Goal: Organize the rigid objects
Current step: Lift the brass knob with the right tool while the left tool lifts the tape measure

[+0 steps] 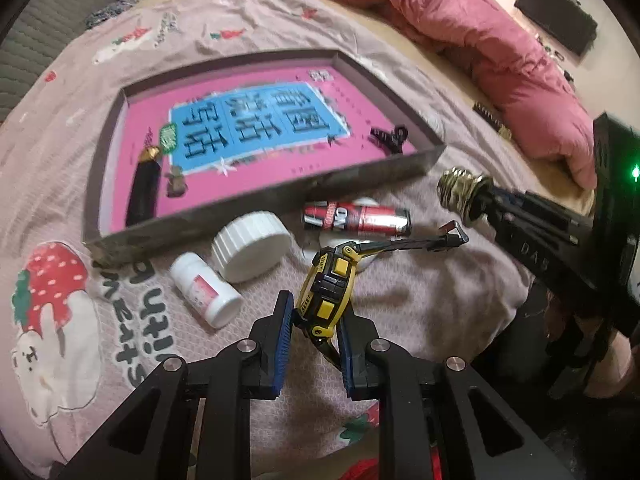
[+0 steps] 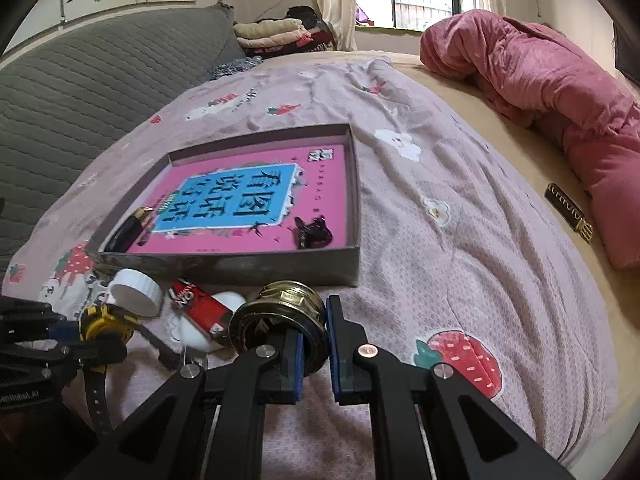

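Note:
My left gripper (image 1: 314,312) is shut on a yellow and black digital watch (image 1: 330,280); its black strap (image 1: 420,242) trails to the right above the bedspread. My right gripper (image 2: 314,344) is shut on a round brass ring-shaped piece (image 2: 280,316), which is also in the left wrist view (image 1: 460,190). Just beyond both stands a shallow grey box (image 1: 264,196) holding a pink book (image 1: 260,128), a black binder clip (image 1: 390,138), a black tube with a gold end (image 1: 144,188) and a small figure (image 1: 176,180).
On the pink strawberry-print bedspread (image 2: 460,240) in front of the box lie a white ribbed lid (image 1: 250,246), a white pill bottle (image 1: 206,294) and a red cylinder (image 1: 356,218). A bunched red quilt (image 2: 560,92) lies at the right, and a grey headboard (image 2: 80,92) at the left.

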